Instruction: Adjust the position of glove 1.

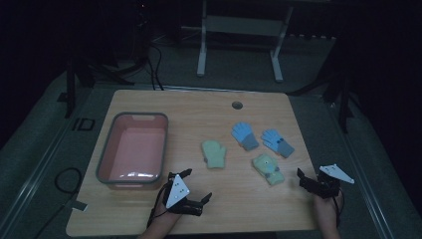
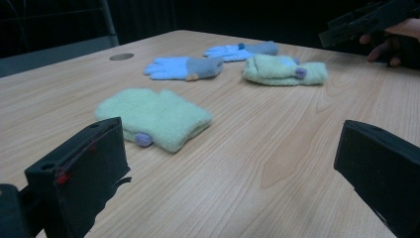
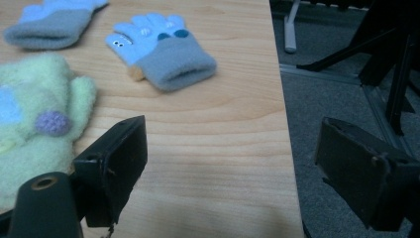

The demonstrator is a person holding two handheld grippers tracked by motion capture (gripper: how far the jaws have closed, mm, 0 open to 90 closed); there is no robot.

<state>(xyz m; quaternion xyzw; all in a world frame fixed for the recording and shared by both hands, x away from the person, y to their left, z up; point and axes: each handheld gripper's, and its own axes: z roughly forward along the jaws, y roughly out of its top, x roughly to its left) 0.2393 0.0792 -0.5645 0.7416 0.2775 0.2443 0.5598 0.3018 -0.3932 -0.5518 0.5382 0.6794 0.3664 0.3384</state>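
Pink tub (image 1: 106,159) far left on table (image 1: 199,107), nothing visible in it.

Left gripper (image 1: 196,186) — jaws wide apart, holding nothing, low near front edge. Plain green mitten (image 1: 214,154) lies just ahead, slightly right, long axis running away from person; nearest arm by far.

Two blue gloves (image 1: 244,135) (image 1: 277,142) farther back.

Patterned green mitten (image 1: 267,169) sits left and ahead of right gripper (image 1: 304,180) — also agape, nothing held, at table's right edge. Likely each claw takes its own mitten.
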